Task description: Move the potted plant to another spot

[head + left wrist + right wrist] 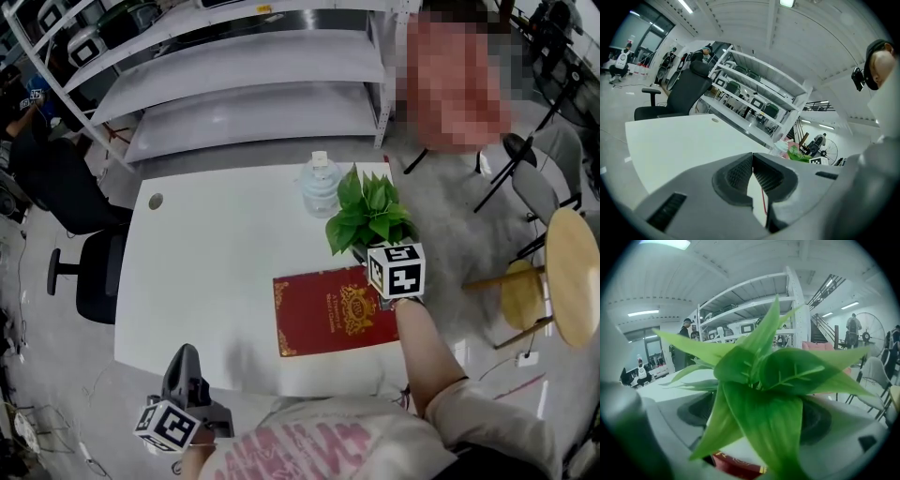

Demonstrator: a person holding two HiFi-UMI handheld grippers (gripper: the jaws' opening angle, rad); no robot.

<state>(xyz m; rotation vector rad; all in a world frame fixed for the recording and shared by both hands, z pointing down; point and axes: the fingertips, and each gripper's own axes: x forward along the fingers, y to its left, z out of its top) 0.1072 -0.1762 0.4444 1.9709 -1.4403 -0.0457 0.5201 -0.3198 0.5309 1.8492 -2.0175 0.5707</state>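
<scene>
The potted plant [367, 214] with broad green leaves stands near the right edge of the white table [211, 267], behind a red book [333, 314]. My right gripper [377, 255] is right at the plant's base, its marker cube just in front. In the right gripper view the leaves [764, 380] fill the space between the two widely spread jaws and hide any contact with the pot. The red book [736, 465] shows below. My left gripper [185, 356] hangs off the table's near left corner. Its pads [740, 171] meet at the tips with nothing between them.
A clear plastic bottle [320, 184] stands just left of the plant. White shelving [253, 84] runs behind the table. A black office chair [94, 277] is at the left, and a wooden stool [572, 272] and dark chairs at the right.
</scene>
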